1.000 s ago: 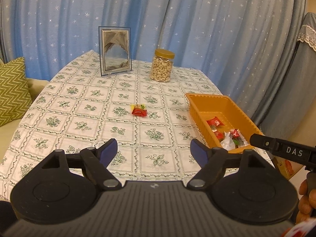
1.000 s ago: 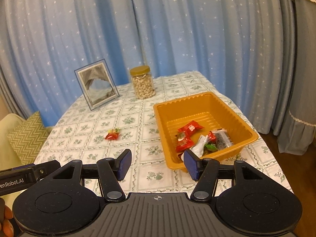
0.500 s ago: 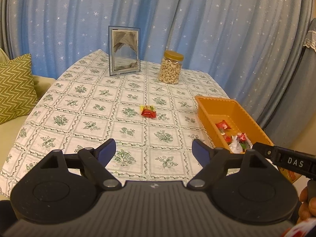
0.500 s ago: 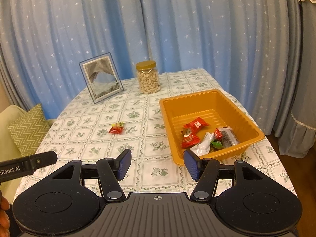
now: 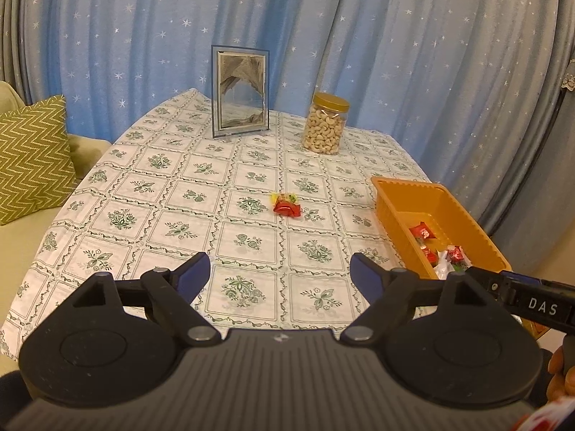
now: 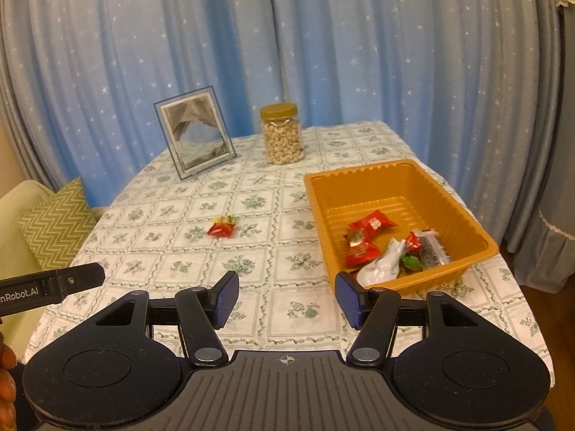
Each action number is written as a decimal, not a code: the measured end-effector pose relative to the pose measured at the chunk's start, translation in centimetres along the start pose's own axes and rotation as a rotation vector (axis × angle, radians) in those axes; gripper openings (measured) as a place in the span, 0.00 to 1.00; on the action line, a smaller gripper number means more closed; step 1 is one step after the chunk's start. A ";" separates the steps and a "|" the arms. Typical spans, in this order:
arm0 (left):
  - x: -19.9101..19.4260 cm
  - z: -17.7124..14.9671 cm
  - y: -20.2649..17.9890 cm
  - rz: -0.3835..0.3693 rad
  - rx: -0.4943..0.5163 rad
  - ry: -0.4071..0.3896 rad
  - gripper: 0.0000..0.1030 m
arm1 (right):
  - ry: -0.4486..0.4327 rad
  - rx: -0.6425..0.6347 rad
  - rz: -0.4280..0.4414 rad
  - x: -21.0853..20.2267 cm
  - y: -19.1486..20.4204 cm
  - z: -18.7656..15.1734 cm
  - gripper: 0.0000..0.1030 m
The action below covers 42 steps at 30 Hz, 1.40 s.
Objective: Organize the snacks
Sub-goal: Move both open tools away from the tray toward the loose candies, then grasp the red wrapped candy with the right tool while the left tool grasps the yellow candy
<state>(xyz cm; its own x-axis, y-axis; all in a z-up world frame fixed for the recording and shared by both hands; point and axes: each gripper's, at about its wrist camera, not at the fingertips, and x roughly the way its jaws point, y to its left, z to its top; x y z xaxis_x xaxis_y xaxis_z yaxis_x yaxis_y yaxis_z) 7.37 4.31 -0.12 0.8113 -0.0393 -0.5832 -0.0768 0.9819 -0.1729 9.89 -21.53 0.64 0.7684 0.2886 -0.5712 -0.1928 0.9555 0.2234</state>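
Right now both grippers are hovering over the bench [image 5: 179, 165] with nothing between their fingers. The left gripper [image 5: 279, 276] is gaping wide, the right gripper [image 6: 286, 298] about halfway. One red candy [image 5: 286, 208] is lying at 12 o'clock from the left gripper, and the orange tray [image 6: 463, 215] is sitting at 1 o'clock from the right.

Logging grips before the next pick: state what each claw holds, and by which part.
Nothing is held. The left claw and right claw both stand open and empty above the tablecloth.

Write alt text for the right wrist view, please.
The open, empty right tongs point over a floral tablecloth toward an orange tray holding several wrapped snacks. One red wrapped candy lies loose on the cloth left of the tray; a cashew jar and picture frame stand behind, before starry blue curtains.
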 end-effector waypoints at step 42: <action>21.9 7.1 8.4 -0.016 0.243 0.099 0.81 | 0.111 -0.583 0.292 28.7 7.0 4.5 0.57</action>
<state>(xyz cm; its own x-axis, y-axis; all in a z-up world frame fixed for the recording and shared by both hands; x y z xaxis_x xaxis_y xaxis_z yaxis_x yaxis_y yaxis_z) 28.59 13.00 -8.72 0.7500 -0.0616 -0.6585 0.0871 0.9962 0.0060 33.39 -6.81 -10.62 0.5731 0.5156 -0.6369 -0.7064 0.7048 -0.0650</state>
